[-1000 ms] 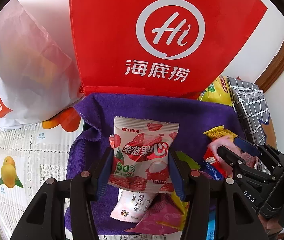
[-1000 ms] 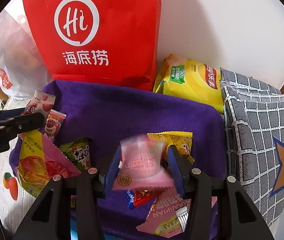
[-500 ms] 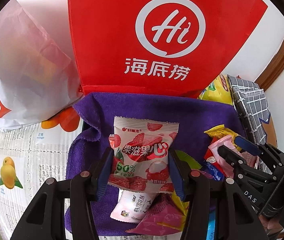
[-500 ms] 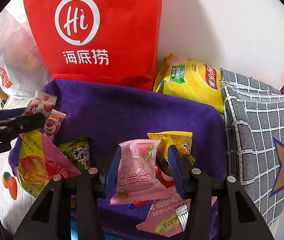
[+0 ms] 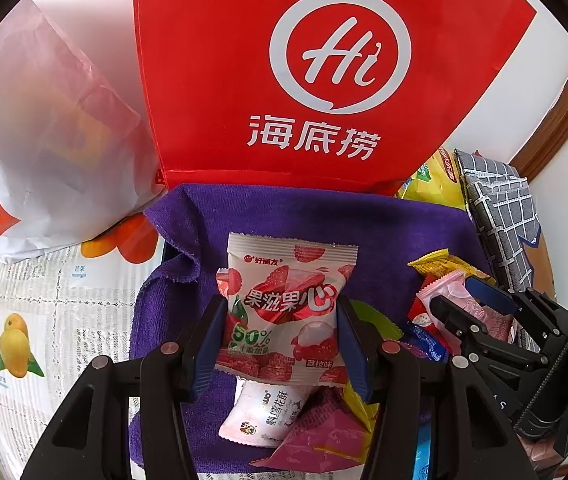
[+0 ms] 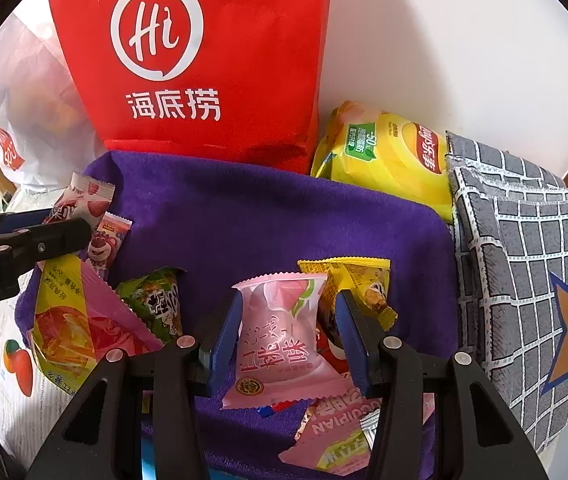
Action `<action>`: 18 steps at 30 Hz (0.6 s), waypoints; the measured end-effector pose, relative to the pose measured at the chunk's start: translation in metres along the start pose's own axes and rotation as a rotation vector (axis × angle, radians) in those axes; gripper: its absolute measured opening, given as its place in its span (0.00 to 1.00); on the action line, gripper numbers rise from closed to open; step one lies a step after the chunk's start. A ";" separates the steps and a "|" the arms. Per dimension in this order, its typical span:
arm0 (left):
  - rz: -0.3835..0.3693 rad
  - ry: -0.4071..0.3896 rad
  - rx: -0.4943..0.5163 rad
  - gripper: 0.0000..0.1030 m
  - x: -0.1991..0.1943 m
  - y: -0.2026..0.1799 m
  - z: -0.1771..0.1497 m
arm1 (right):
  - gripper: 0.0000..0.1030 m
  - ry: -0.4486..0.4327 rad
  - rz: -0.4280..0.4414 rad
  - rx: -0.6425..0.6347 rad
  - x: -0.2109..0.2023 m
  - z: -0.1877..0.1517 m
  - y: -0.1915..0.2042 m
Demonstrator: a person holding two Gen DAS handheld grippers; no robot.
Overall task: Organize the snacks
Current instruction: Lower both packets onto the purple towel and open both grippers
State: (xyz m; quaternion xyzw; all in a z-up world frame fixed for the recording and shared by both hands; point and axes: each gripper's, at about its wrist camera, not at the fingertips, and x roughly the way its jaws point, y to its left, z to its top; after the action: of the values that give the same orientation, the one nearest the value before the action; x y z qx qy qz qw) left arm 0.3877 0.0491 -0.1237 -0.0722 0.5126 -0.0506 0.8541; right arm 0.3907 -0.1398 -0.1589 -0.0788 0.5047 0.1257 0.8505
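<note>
Mid-sort, both packets lifted over purple towel (image 6: 267, 216): left gripper (image 5: 279, 330) clamped on lychee gummy packet (image 5: 284, 312), right gripper (image 6: 290, 340) on pink peach pastry packet (image 6: 279, 336) — next, presumably, carried to a chosen group and released.

A plain white wall (image 6: 464, 40) is standing behind everything I am facing, and daylight is falling evenly across it, with a soft shadow lying just right of the tall red bag. A brown wooden trim (image 5: 556, 116) is running diagonally along the wall's right edge. Beneath me the tabletop is wearing a white covering (image 5: 63, 320) printed with newsprint text and fruit pictures, showing at the left in both of my views.
</note>
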 end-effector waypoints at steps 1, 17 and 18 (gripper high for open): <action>0.001 -0.001 0.000 0.50 0.000 0.000 0.000 | 0.47 0.000 -0.001 -0.001 0.000 0.000 0.000; -0.042 0.005 0.022 0.51 -0.007 -0.006 0.001 | 0.56 0.008 0.005 -0.011 -0.006 0.000 0.004; -0.054 0.006 0.020 0.51 -0.009 -0.006 0.000 | 0.57 0.008 0.010 -0.010 -0.007 0.000 0.004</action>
State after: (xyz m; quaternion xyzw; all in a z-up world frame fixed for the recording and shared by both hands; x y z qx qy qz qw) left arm 0.3840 0.0449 -0.1151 -0.0774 0.5124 -0.0791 0.8516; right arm 0.3863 -0.1370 -0.1533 -0.0810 0.5076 0.1322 0.8475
